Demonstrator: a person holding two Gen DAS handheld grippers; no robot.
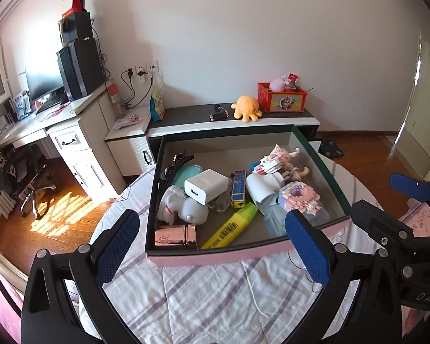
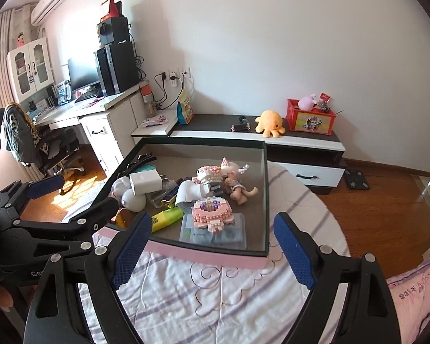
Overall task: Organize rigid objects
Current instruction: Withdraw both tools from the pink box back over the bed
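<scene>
Both claws [image 1: 212,246] [image 2: 212,250] gape wide, holding nothing.

My left gripper [image 1: 212,246] and right gripper [image 2: 212,249] both gape empty, angled downward, side by side.

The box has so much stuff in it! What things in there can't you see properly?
- Rose-gold tube: in the right wrist view the left claw's arm hides nearly all of it.
- Clear pack: both views, the pink brick toy sits on it; its print is too small to read.
- Blue tin: label too small to read.
- Teal thing: left wrist view, mostly behind the charger.
- Black bands: tangled, can't count them.
</scene>
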